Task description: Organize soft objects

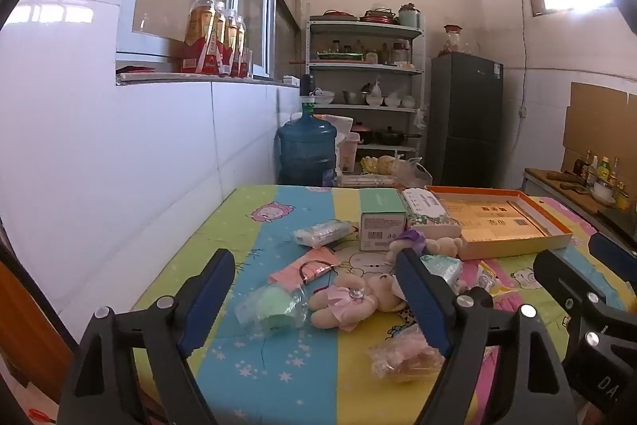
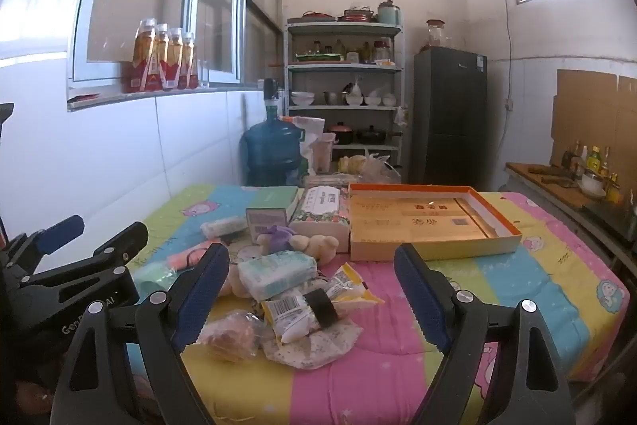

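While both tilt slightly downward, left gripper [image 1: 314, 289] and right gripper [image 2: 312, 285] gape empty.

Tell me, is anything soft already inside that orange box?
No, the orange box holds only flat printed cardboard; the toys and packets lie outside it.

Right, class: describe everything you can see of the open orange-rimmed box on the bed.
The orange-rimmed box is a wide, shallow cardboard tray, lidless, with low pale walls and an orange top edge. Its yellowish floor carries printed panels with dark characters. It lies flat on the colourful cartoon bedspread toward the far side, its left wall close beside a floral tissue pack. Nothing soft is inside it yet.
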### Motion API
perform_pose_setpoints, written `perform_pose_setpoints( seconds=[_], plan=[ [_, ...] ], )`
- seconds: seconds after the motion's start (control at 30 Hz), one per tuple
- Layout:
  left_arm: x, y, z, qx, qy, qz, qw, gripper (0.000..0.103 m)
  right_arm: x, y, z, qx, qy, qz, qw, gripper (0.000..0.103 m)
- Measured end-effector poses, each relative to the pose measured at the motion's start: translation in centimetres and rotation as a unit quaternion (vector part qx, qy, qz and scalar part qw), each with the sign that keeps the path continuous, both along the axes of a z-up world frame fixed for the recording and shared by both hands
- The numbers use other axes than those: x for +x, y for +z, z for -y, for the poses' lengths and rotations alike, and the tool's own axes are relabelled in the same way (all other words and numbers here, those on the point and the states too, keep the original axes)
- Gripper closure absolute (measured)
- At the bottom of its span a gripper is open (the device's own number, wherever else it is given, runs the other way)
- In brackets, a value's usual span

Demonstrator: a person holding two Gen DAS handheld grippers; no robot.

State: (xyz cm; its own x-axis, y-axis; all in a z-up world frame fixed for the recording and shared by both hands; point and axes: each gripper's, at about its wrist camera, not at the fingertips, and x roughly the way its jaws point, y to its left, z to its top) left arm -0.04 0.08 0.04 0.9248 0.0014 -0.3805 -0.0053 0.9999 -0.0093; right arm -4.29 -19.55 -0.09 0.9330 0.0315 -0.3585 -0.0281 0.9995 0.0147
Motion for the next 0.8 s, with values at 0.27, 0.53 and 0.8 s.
perform_pose_setpoints(
  seconds=[0.27, 0.53, 0.8],
  plan=[
    [0.0, -0.6, 0.9, 0.014, 0.003, -0.003, 0.9999, 0.020, 0.0, -0.1, -0.1, 0.000, 0.001, 0.002, 1.000, 0.017],
    [-0.2, -0.6, 0.3, 0.004, -0.002, -0.005, 1.0000, 0.020, 0.1, 0.0, -0.9, 0.001, 0.003, 0.002, 1.000, 0.017],
    [-0.2, -0.7, 0.2, 0.001, -0.004, -0.004, 1.0000, 0.020, 0.2, 0.0, -0.2, 0.002, 0.007, 0.002, 1.000, 0.017]
  ],
)
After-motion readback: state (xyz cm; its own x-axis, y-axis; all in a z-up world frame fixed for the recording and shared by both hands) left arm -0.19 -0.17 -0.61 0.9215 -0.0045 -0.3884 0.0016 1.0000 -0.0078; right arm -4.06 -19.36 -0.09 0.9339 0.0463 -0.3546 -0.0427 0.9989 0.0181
